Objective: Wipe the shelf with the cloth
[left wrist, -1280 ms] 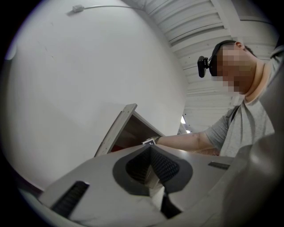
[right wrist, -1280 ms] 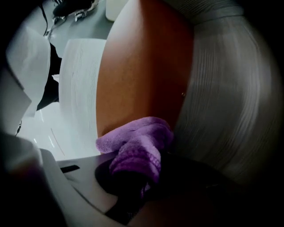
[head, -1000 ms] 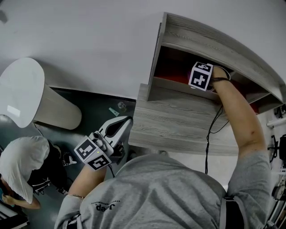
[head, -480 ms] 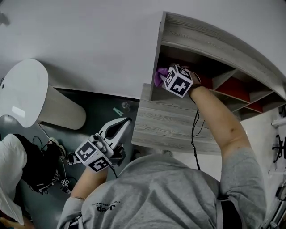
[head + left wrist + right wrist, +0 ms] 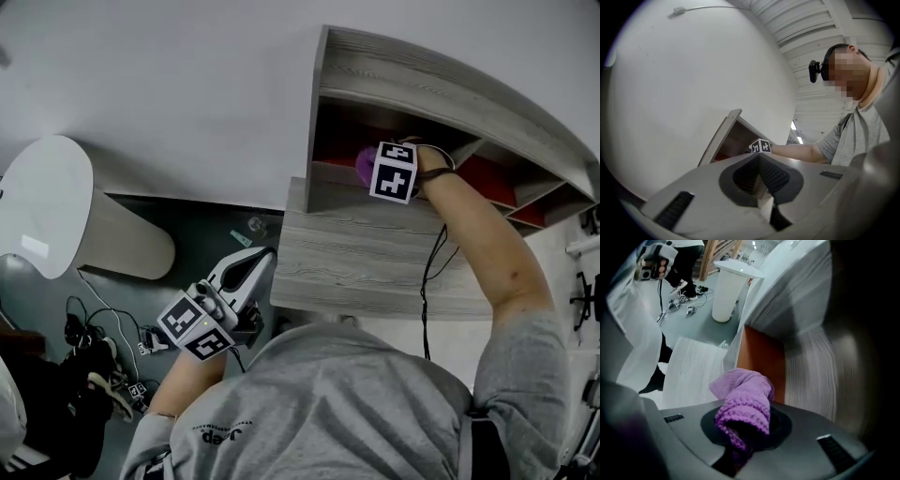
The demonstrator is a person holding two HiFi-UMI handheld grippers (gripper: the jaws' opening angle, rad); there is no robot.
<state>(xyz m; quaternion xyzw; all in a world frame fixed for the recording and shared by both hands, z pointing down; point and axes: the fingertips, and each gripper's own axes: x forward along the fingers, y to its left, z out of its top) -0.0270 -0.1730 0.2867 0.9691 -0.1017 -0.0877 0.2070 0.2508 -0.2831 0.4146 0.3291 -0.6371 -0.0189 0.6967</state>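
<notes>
White wall (image 5: 169,84) behind, dark green floor (image 5: 202,230) below, grey wood-grain shelf unit (image 5: 375,253) against the wall.

Right gripper (image 5: 746,427): jaws clamped on purple knitted cloth (image 5: 743,401). The cloth is bunched and sticks out past the tips. It sits inside the shelf unit's leftmost compartment, close to that compartment's orange-red back panel (image 5: 761,362). Can't tell whether the cloth actually touches a shelf board.

Head view: the cloth (image 5: 364,163) shows just beside the right gripper's black-and-white marker cube (image 5: 395,172), on the side nearer the shelf unit's left side panel. It is low in the compartment opening, above the unit's wide lower board. The person's right forearm reaches into the shelf unit. Thin black cable (image 5: 433,272) hangs from the wrist across the lower board.

Left gripper (image 5: 758,174): jaws fully together, nothing between them. Head view has it (image 5: 246,269) well apart from the cloth, over the floor just off the shelf unit's lower left corner. Its tips point up toward the unit and its marker cube (image 5: 195,325) is on the end away from the unit. Its own camera looks up at the shelf unit's left side panel (image 5: 718,140), with the right gripper's cube at the compartment opening.

White round-topped cylindrical bin (image 5: 56,202) stands on the floor well to the left of the shelf unit. Tangle of cables (image 5: 103,328) lies on the floor further down on that same side of the unit. The person wears a grey T-shirt (image 5: 328,412).
</notes>
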